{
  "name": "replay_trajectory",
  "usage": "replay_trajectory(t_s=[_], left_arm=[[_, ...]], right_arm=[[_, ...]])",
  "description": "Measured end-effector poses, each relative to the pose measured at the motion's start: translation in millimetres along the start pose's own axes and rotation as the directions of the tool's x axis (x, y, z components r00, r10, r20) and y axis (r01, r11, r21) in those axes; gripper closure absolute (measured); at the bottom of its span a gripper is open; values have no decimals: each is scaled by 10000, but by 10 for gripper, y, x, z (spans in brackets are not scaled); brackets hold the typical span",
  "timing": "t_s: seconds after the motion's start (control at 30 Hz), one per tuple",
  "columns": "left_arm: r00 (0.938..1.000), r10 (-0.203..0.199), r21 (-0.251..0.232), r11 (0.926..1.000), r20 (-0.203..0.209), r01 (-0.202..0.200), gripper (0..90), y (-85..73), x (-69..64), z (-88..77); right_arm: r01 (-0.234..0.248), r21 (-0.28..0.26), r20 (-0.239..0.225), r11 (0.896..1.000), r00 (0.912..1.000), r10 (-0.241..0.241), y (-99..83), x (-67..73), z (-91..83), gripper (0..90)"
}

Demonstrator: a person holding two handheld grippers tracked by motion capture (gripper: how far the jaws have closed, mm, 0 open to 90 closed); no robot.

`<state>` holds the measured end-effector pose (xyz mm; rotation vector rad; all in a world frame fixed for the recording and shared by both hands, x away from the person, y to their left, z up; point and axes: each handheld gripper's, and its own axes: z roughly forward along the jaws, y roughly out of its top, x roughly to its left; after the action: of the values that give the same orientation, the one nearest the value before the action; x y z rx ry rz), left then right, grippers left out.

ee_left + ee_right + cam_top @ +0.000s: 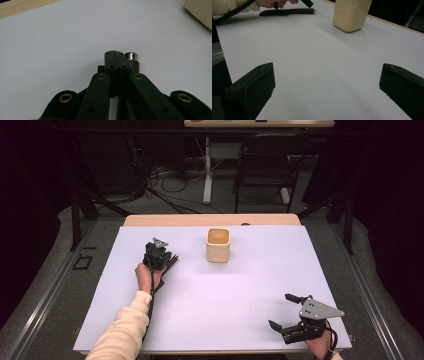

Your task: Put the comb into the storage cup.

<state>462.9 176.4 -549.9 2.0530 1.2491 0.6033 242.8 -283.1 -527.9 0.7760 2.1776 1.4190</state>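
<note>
Left tool (116, 53) shut beside one pen (133, 60); one cup (218, 244).

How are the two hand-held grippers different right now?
The left hand-held gripper has its jaws shut tight together, while the right hand-held gripper has its jaws spread wide open. The left one is near the cream cup, right by a dark pen-like thing with a silver end; the right one sits at the near edge of the white table, away from everything. Both are black and each is held by a hand.
</note>
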Motion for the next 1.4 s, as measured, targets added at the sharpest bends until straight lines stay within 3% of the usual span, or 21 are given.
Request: replay_trajectory(t_s=[0.53, 0.73, 1.03, 1.4], left_arm=[[9973, 415, 230, 9988, 608, -430, 900, 5, -73, 21], [9931, 685, 438, 9964, 950, -730, 900, 33, -164, 19], [9895, 747, 633, 9945, 1240, -830, 900, 21, -222, 20], [9764, 1096, 833, 9884, 1862, -1269, 900, -2, -376, -34]], right_arm=[[-20, 34, 21, 10000, 10000, 20, -3, -3, 0, 0], [-15, 58, 23, 10000, 10000, 15, -2, -3, -1, 0], [-25, 84, 33, 10000, 10000, 24, -2, -3, -2, 0], [-25, 85, 58, 10000, 10000, 24, -2, -6, -5, 0]])
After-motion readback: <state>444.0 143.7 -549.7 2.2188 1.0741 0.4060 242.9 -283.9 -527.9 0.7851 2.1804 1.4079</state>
